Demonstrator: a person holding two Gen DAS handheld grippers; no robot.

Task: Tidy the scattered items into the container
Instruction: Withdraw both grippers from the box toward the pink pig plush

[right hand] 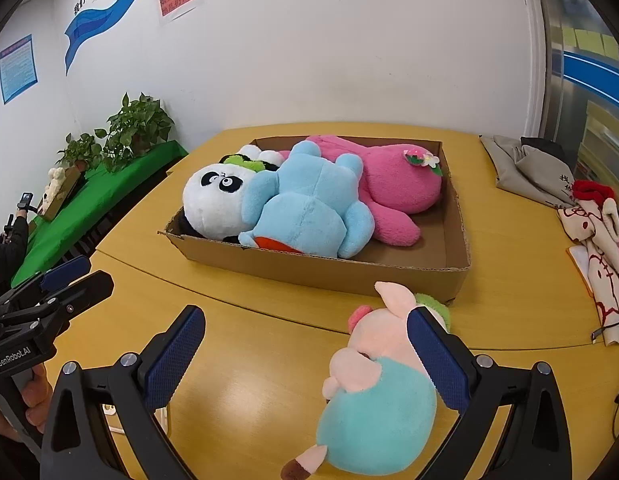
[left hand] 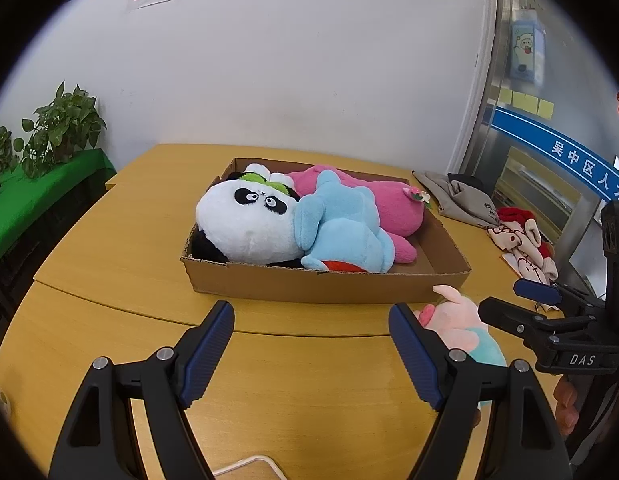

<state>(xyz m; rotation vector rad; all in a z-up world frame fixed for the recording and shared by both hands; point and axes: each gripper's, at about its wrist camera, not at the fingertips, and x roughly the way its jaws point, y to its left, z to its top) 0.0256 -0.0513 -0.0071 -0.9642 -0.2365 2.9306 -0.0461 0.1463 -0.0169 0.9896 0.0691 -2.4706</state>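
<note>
Pink-and-teal plush pig [right hand: 373, 392] left on table | panda, blue, pink plushes in cardboard tray [right hand: 309, 270] | right claw [right hand: 305, 356] spread wide, pig between, ungripped | left claw [left hand: 311, 354] wide apart, empty

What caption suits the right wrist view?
Open right tool beside a pig plush on the table; three plush toys already fill the cardboard box.

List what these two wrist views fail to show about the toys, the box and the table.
- Panda: body hidden under the blue toy in both views.
- Pig toy: mostly behind the left gripper's finger in the left view; its lower end is cut off by the right view's edge.
- Box: floor mostly covered by toys.
- Right gripper: open around the pig; contact unclear.
- White object: cut by the bottom edge.
</note>
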